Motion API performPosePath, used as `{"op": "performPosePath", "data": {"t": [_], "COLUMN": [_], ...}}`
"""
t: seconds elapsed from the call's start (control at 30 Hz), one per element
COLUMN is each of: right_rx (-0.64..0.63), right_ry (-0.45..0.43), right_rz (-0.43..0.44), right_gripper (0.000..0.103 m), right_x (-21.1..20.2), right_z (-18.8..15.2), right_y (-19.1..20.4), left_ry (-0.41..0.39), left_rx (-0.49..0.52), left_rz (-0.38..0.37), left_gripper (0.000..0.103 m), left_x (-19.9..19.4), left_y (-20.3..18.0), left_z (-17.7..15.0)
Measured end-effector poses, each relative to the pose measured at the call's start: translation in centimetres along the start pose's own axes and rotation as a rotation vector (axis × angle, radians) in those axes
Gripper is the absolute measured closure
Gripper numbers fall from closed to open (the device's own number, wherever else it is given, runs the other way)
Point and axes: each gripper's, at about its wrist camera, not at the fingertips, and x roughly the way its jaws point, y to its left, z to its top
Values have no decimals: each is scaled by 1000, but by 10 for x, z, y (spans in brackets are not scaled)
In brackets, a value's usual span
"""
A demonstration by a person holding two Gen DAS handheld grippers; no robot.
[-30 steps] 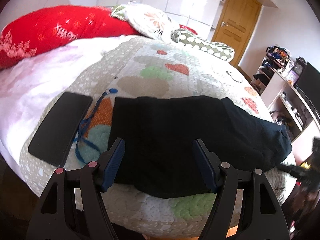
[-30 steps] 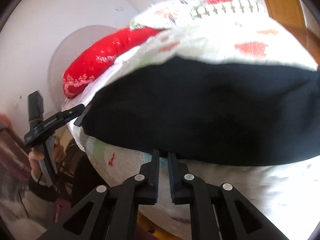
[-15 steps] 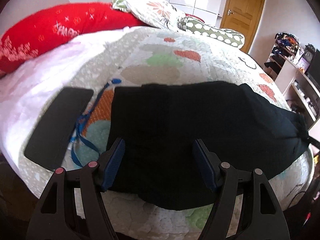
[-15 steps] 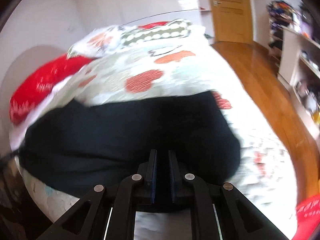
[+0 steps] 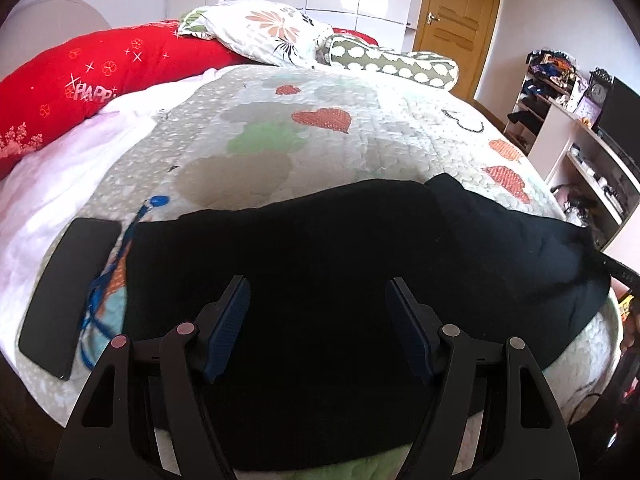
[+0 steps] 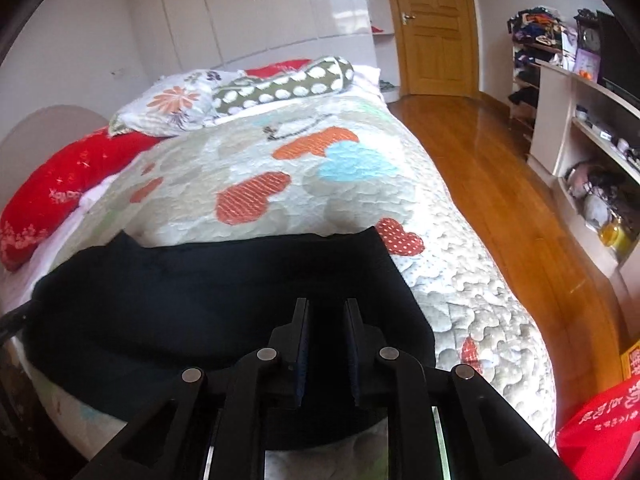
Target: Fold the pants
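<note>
The black pants point(image 5: 340, 248) lie folded in a wide band across the near end of the bed. My left gripper point(image 5: 320, 312) hangs over their left half, jaws wide open, nothing between the blue pads. The right gripper's tip point(image 5: 620, 276) shows at the pants' right end. In the right wrist view the pants point(image 6: 200, 300) spread to the left. My right gripper point(image 6: 326, 332) hovers over their right end. Its jaws are opening, a narrow gap shows, and the dark cloth lies beneath rather than pinched.
A black phone point(image 5: 68, 296) and a blue lanyard point(image 5: 116, 256) lie left of the pants on the heart-patterned quilt point(image 5: 320, 140). A red pillow point(image 5: 100, 76), a floral pillow point(image 5: 264, 36) and a dotted bolster point(image 5: 392, 64) line the far side. Wooden floor point(image 6: 500, 168) and shelves point(image 6: 592, 128) are on the right.
The right gripper has swung from the pants' near edge to their right end, and its jaws have parted slightly. The left gripper has crept forward over the pants, still open.
</note>
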Motion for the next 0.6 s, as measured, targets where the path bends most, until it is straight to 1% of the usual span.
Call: {"op": "performPosePath", "data": {"t": [0.1,0.2,0.3,0.37,0.4,0.43,0.47,0.5,0.6], "right_rx": [-15,13,34,44,49,51,54,59,73], "right_ry": [26,26,27,1,-13,-22,-30,-42,-43], "right_rz": [0,16,36,38,31,24,19,19,12], "right_gripper": [87,87,87,85,79,70,66,63,63], "right_x": [14,17,11,-1,-8,-13,-18,-25,-36], "right_z": [0,2,4,2,1,0,-1,-3,-9], "right_y": [2,-3,-7,-8,-9,-10,-11,-13,-18], "left_ry": [38,59,62,65,62,59,51,46,29], "left_rx": [-8,-9,4,6,12,17,27,35,55], "left_rz": [-4,-2,6,9,6,2,-4,-5,-18], "left_gripper": [32,32,32,32,32,32,32,32,32], "left_x": [17,29,29,27,23,21,18,16,9], "left_y": [-1,-2,-6,-6,-9,-10,-13,-16,-26], "left_z": [2,3,5,5,7,7,9,10,13]}}
